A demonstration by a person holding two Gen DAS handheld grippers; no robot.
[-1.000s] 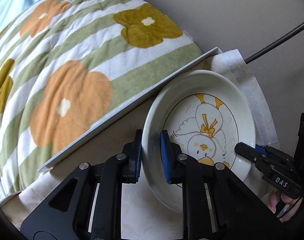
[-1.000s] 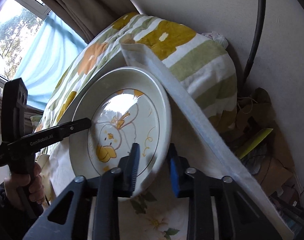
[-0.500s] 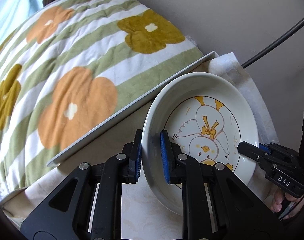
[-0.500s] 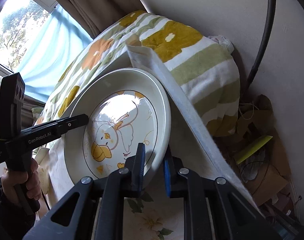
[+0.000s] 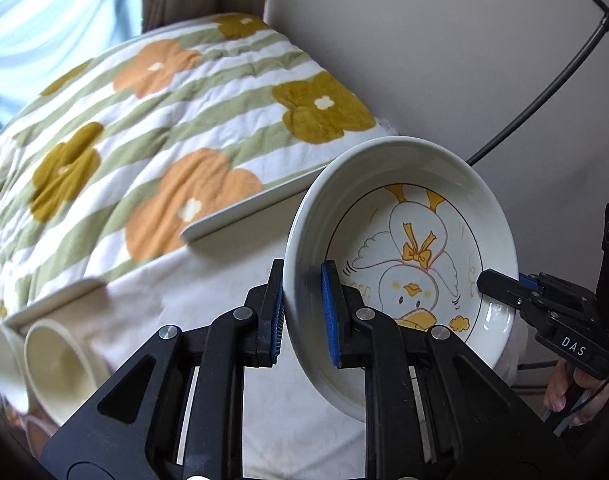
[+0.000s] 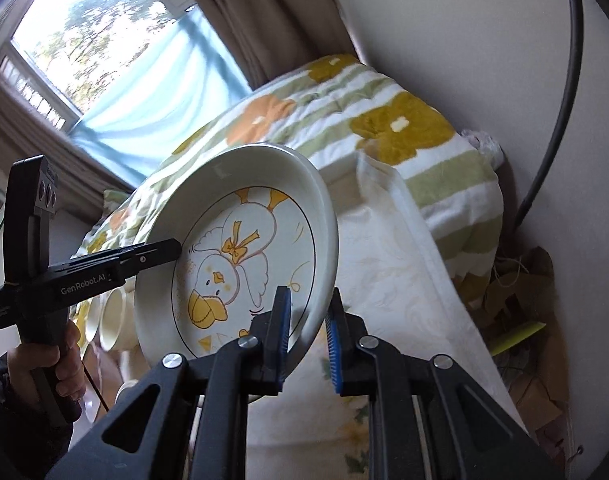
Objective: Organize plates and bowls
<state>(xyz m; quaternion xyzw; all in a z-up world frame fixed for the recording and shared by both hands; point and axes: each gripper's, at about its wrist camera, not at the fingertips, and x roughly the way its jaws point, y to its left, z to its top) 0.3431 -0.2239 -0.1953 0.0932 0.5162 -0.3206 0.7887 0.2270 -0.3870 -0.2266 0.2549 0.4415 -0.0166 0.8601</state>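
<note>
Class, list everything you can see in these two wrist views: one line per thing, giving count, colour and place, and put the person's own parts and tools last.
duck plate: one, white with a yellow duck drawing, held tilted between both grippers.
cups: two, cream, lying on their sides at the lower left of the left view.
blanket: one, green and white stripes with orange and mustard flowers, behind the plate.
tablecloth: one, pale cream with a faint pattern, under the plate.
cable: one, dark, running along the wall.
curtain: one, light blue, at the window.
left gripper: one, black with blue pads, shut on the plate's rim.
right gripper: one, black with blue pads, shut on the opposite rim.
hand: one, gripping the left gripper's handle.
</note>
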